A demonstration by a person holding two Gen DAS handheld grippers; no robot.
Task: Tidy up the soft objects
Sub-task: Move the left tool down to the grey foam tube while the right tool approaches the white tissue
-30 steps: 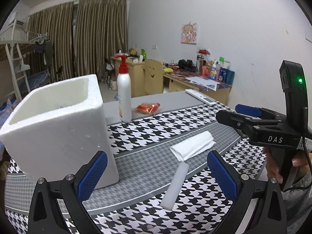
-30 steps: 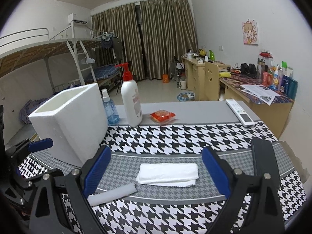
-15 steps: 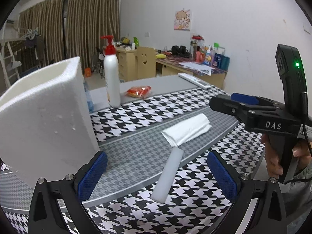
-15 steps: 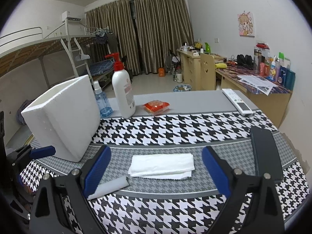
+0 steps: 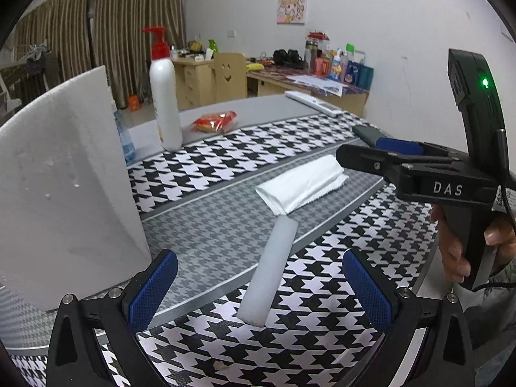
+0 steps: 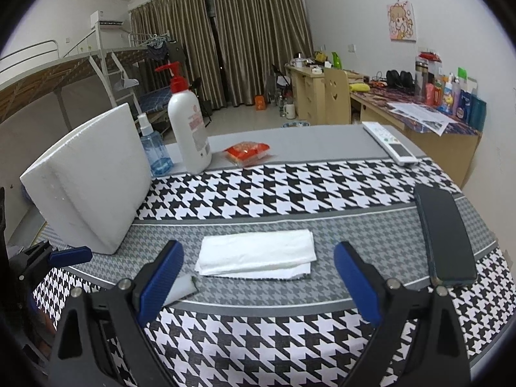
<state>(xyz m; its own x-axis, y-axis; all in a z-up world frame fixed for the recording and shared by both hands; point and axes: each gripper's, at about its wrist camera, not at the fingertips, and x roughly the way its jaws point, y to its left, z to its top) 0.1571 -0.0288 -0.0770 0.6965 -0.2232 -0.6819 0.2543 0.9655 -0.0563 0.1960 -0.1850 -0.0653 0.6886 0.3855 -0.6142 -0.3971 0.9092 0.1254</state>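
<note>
The left tongs (image 5: 258, 293) hang wide open and empty over the houndstooth bench (image 5: 225, 148), straddling the near end of a white foam stick (image 5: 271, 271). The right tongs (image 6: 258, 280), equally spread and holding nothing, frame a folded white cloth (image 6: 258, 251) just beyond the stick's far end. Farther left stands a white foam box (image 6: 87, 180), with a pump bottle (image 6: 188, 135) behind it.

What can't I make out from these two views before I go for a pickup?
- Foam box interior: both views show only its outer walls.
- White foam stick: right wrist view hides most behind the right gripper; the left wrist view shows it whole.
- Spray bottle: left wrist view, mostly behind the box.
- Pump bottle label: too small to read.
</note>
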